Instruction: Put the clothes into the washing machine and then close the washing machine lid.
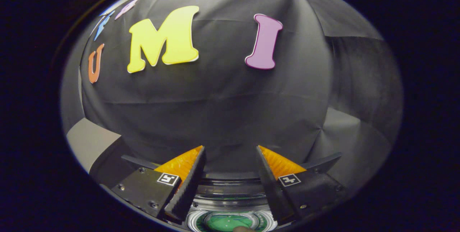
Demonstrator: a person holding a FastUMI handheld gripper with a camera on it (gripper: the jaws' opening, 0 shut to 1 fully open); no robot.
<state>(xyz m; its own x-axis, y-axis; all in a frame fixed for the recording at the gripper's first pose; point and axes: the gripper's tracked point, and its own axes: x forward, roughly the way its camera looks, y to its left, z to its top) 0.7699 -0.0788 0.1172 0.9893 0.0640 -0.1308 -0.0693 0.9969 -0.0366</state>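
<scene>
My gripper [230,148] is open, with nothing between its fingers and a wide gap between the tips. Below and between the fingers lies the round open top of the washing machine [230,190], with a dark rim and a shiny inner ring. Deep inside it the tub's floor [226,222] looks green. A small brownish bit [240,229] shows at the near edge of the tub; I cannot tell what it is. The fingers point over the machine toward the black cloth wall, well above the tub.
The booth's black cloth wall [222,109] hangs close ahead, beyond the fingertips. A pale grey surface [90,142] shows to the left of the left finger. A lighter grey patch [345,131] lies beyond the right finger.
</scene>
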